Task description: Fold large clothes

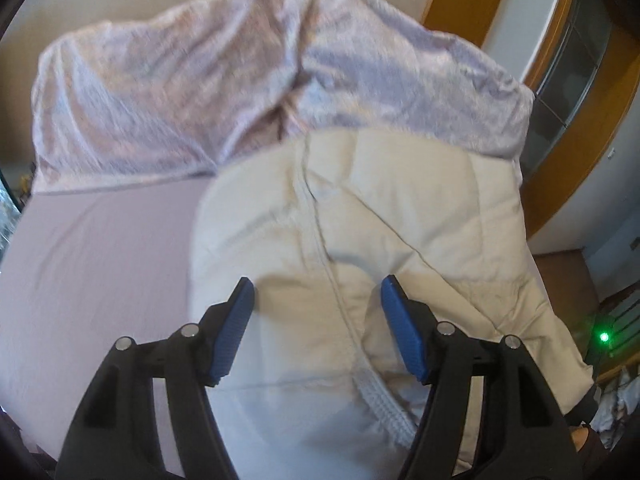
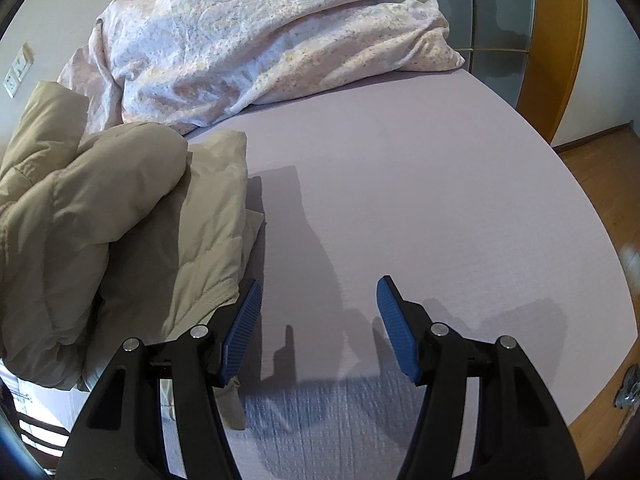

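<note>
Slippage worries us: both tongs, left [image 1: 317, 294] and right [image 2: 319, 294], gape empty, so the puffy beige quilted jacket [image 1: 384, 216] may spring unfolded on the lilac-sheeted bed [image 2: 420, 184].

A home bedroom. A bed [image 2: 400, 160] with a lilac sheet carries a rumpled floral duvet [image 2: 260, 40]. Wooden floor [image 2: 600, 184] and a wood-framed door [image 2: 556, 40] surround it.

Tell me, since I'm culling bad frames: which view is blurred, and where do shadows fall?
Left wrist view: motion-smeared, duvet and jacket soft. Right wrist view: sharp; gripper shadows on the sheet ahead of the right gripper. Both bulge, fisheye.
</note>
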Available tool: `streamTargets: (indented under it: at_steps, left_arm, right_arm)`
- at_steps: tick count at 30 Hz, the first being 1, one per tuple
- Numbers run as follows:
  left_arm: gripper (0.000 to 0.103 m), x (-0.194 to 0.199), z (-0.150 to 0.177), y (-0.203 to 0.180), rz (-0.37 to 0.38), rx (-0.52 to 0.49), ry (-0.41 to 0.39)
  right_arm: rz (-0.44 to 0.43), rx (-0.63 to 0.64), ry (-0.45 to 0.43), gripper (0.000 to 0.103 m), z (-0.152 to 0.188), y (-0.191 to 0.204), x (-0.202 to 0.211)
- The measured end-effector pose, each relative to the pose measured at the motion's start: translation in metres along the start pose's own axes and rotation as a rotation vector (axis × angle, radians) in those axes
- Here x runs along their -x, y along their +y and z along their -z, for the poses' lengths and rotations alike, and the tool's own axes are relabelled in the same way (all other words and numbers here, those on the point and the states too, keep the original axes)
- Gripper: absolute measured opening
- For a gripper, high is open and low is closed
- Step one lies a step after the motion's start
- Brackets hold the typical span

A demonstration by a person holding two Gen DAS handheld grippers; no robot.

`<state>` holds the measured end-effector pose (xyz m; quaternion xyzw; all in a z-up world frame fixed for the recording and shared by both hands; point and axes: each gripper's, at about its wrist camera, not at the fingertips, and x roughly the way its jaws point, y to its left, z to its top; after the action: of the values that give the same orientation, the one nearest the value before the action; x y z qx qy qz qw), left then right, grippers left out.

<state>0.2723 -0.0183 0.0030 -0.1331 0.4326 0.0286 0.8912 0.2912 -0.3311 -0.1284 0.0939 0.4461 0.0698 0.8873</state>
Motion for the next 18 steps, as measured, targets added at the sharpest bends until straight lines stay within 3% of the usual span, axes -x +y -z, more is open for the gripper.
streamTargets:
  at_steps: [14,18]
  left_arm:
    - [0.072,-0.049,0.012,-0.069,-0.014,-0.119,0.056]
    - [0.073,-0.055,0.017,-0.078,-0.021,-0.143,0.067]
  right_arm:
    - [0.015,-0.063,-0.013,0.062,-0.004,-0.028,0.013]
    - [-0.018,-0.071,-0.044,0.062,-0.012,-0.026,0.026]
